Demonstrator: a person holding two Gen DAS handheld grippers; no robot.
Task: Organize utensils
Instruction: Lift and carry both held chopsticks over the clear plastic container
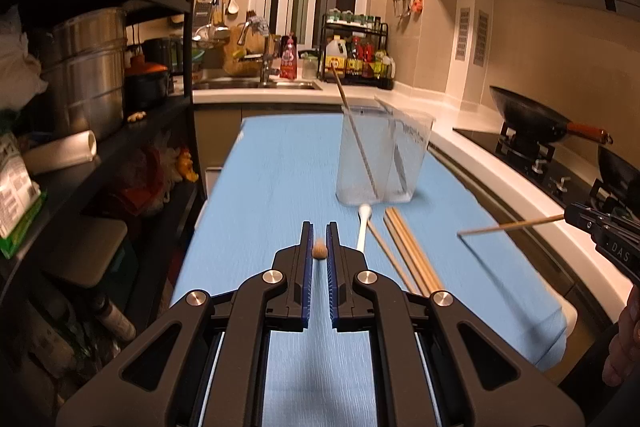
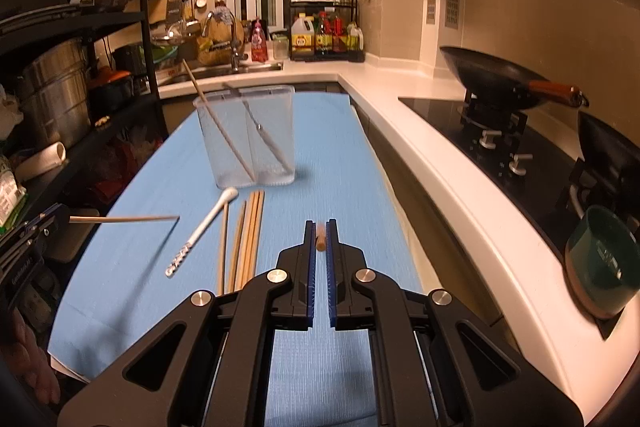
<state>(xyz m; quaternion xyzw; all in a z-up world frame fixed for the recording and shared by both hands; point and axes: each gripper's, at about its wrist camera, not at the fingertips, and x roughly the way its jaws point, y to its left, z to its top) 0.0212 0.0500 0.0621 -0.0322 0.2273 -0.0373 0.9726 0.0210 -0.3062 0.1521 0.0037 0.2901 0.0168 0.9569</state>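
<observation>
- The task is partly done: the clear plastic holder [image 2: 250, 137] stands upright at the far part of the blue-covered surface [image 2: 344, 155], and already has one wooden chopstick [image 2: 218, 125] leaning in its left compartment and a second, greyer utensil [image 2: 264, 133] leaning in the right one; what kind it is cannot be told through the plastic.
- Left to sort: a bundle of wooden chopsticks [image 2: 248, 235] lies flat just in front of the holder, with a white spoon [image 2: 204, 231] beside it, its bowl end nearly touching the holder's base.
- The left tool [image 1: 319, 247] is closed narrow on a single chopstick, seen end-on as a small round wooden tip [image 1: 319, 250] between the blue pads.
- From the right wrist view that same chopstick [image 2: 124, 219] sticks out level from the left tool, above the surface and to the left of the spoon.
- The right tool [image 2: 320, 241] is likewise clamped on one chopstick, its butt end [image 2: 320, 241] showing between the pads.
- From the left wrist view the right tool's chopstick [image 1: 512, 225] points inward over the surface, to the right of the bundle.
- Both held chopsticks are clear of the surface and well short of the holder's mouth, so I judge the step in hand is carrying them to it.
</observation>
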